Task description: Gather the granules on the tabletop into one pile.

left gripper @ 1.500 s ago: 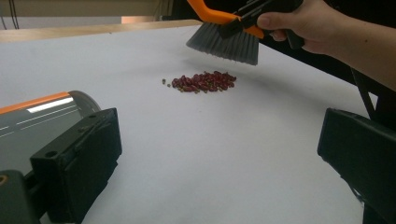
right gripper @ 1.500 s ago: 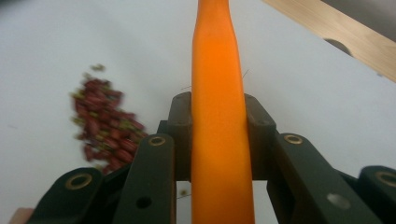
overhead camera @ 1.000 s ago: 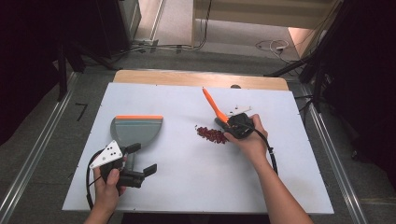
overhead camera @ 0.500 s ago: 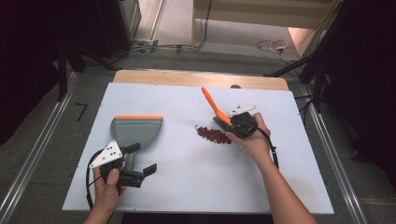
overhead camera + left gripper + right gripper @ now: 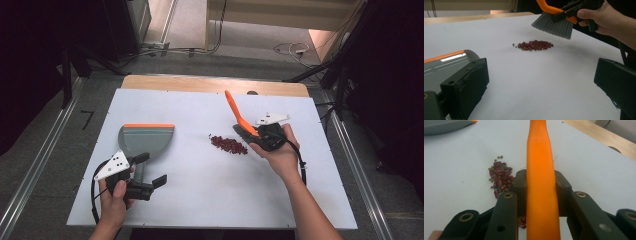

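A small pile of red beans [image 5: 228, 145] [image 5: 534, 45] [image 5: 500, 176] lies near the middle of the white table top [image 5: 210, 200]. My right gripper [image 5: 256, 134] [image 5: 541, 182] is shut on the orange handle of a brush [image 5: 235, 112] [image 5: 539, 157]. Its grey bristles [image 5: 554, 25] hang just above the table, to the right of the beans. A grey dustpan [image 5: 147, 137] [image 5: 444, 65] [image 5: 446, 125] with an orange lip lies flat at the left. My left gripper [image 5: 153, 168] [image 5: 541, 72] is open at the dustpan's handle end, jaws wide apart with bare table between them.
A strip of wooden table [image 5: 215, 85] shows past the white top's far edge. Metal rails [image 5: 30, 185] run along the floor on both sides, and cables [image 5: 290, 50] lie on the floor beyond. Bare white surface spreads between dustpan and beans.
My right gripper and the brush have shifted slightly to the right, away from the beans. The left gripper and the dustpan have stayed put.
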